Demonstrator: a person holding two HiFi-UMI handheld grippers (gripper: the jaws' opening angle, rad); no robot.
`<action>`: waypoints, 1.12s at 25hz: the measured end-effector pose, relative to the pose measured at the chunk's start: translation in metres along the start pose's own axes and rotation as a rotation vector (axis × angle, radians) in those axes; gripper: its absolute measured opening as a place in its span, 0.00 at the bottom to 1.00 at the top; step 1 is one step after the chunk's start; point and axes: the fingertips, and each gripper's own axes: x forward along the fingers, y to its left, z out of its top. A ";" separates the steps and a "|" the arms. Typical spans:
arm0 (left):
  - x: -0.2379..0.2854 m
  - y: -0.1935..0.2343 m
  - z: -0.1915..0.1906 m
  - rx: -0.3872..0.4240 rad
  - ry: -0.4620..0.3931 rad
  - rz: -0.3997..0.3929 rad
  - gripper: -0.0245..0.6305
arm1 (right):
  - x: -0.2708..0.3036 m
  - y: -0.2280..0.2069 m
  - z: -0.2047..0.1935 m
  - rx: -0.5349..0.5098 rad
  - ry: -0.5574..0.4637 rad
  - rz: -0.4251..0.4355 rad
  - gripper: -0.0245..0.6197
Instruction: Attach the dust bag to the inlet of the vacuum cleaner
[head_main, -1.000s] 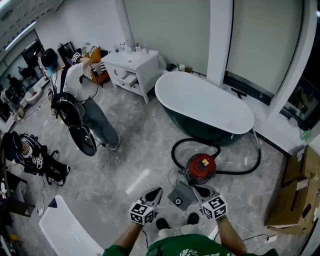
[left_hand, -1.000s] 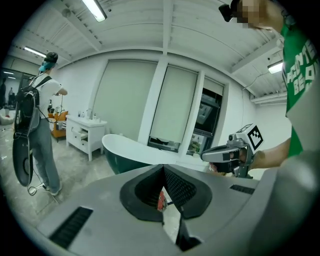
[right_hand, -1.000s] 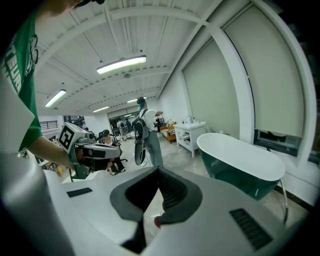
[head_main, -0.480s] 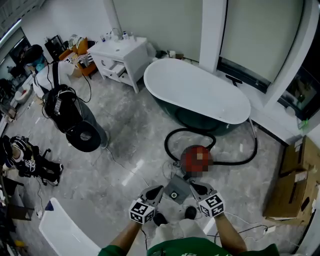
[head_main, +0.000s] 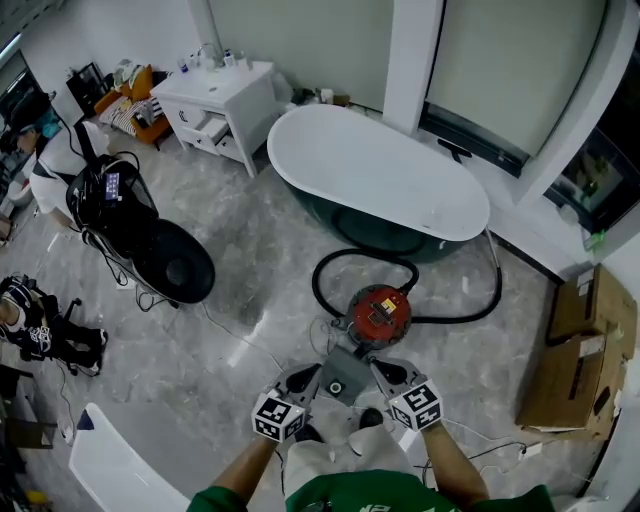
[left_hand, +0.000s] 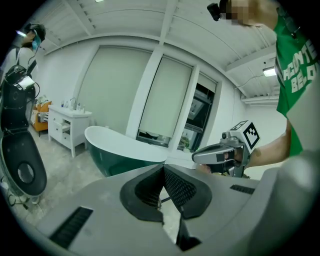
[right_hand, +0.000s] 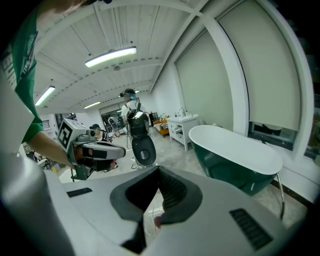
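The red vacuum cleaner (head_main: 379, 312) stands on the marble floor with its black hose (head_main: 340, 265) looped behind it. Just in front of it lies the grey square dust bag (head_main: 340, 378) with a round hole, flat on the floor. My left gripper (head_main: 302, 383) hovers at the bag's left and my right gripper (head_main: 386, 376) at its right, both held above it. In the left gripper view the left gripper (left_hand: 163, 172) is shut with nothing between its pads. The right gripper (right_hand: 158, 172) in its own view is likewise shut and empty.
A white-and-green bathtub (head_main: 380, 180) stands behind the vacuum. A white cabinet (head_main: 215, 100) is at the far left, cardboard boxes (head_main: 575, 350) at the right. A black seat (head_main: 170, 260) and a crouching person (head_main: 50, 165) are at the left. A white panel (head_main: 120, 465) lies near left.
The view has shifted forward and left, so the vacuum and dust bag sit closer under my grippers. The person at the left has bent down. Both grippers stay shut.
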 end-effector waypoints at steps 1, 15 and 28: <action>0.003 0.002 -0.001 0.006 0.000 -0.006 0.04 | 0.003 -0.001 -0.001 -0.002 -0.006 0.000 0.05; 0.076 0.048 -0.092 0.081 -0.021 -0.075 0.04 | 0.081 -0.052 -0.095 -0.044 -0.055 -0.019 0.05; 0.197 0.149 -0.349 0.182 0.008 -0.177 0.04 | 0.243 -0.073 -0.284 -0.068 -0.223 -0.024 0.05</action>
